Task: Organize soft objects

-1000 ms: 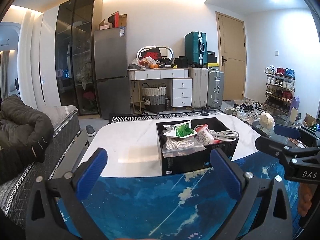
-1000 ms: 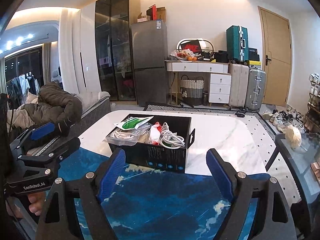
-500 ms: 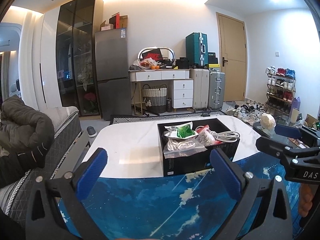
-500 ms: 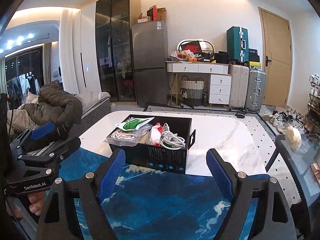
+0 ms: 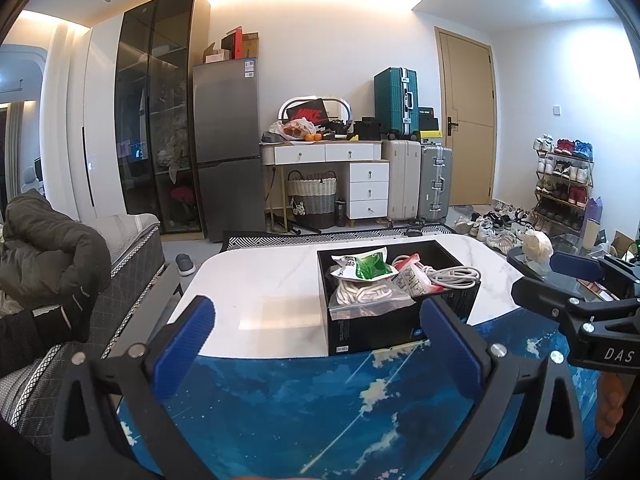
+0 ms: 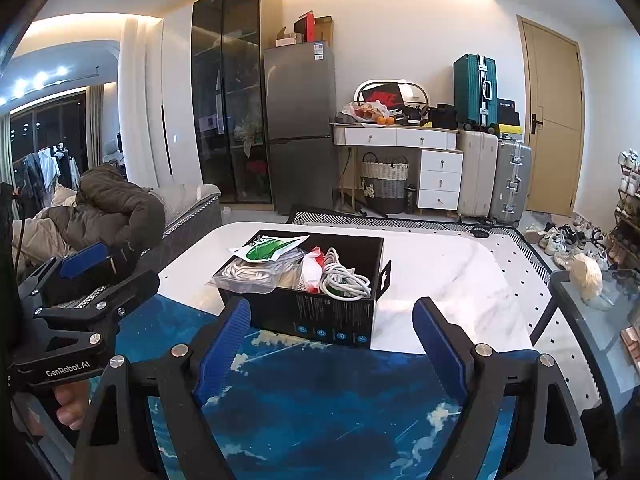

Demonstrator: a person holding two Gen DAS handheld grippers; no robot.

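An open black box (image 5: 376, 332) (image 6: 336, 320) stands on the white marble table (image 5: 260, 280) (image 6: 440, 272), at the far edge of a blue mat (image 5: 320, 408) (image 6: 328, 408). It holds a green-and-white pouch (image 5: 366, 266) (image 6: 272, 247), a clear bag of white rope (image 5: 364, 294) (image 6: 248, 274), a red-and-white packet (image 5: 412, 278) (image 6: 312, 266) and a coiled white cable (image 5: 452, 274) (image 6: 344, 280). My left gripper (image 5: 318, 336) hovers open over the mat, just short of the box. My right gripper (image 6: 332, 320) is open too, with nothing between its blue pads.
A sofa with a dark jacket (image 5: 48, 256) (image 6: 116, 208) lies to the left. At the right, a glass side table (image 6: 600, 312) carries a ball of twine (image 6: 586, 274). Fridge, drawers, suitcases and a shoe rack (image 5: 560, 184) line the far walls.
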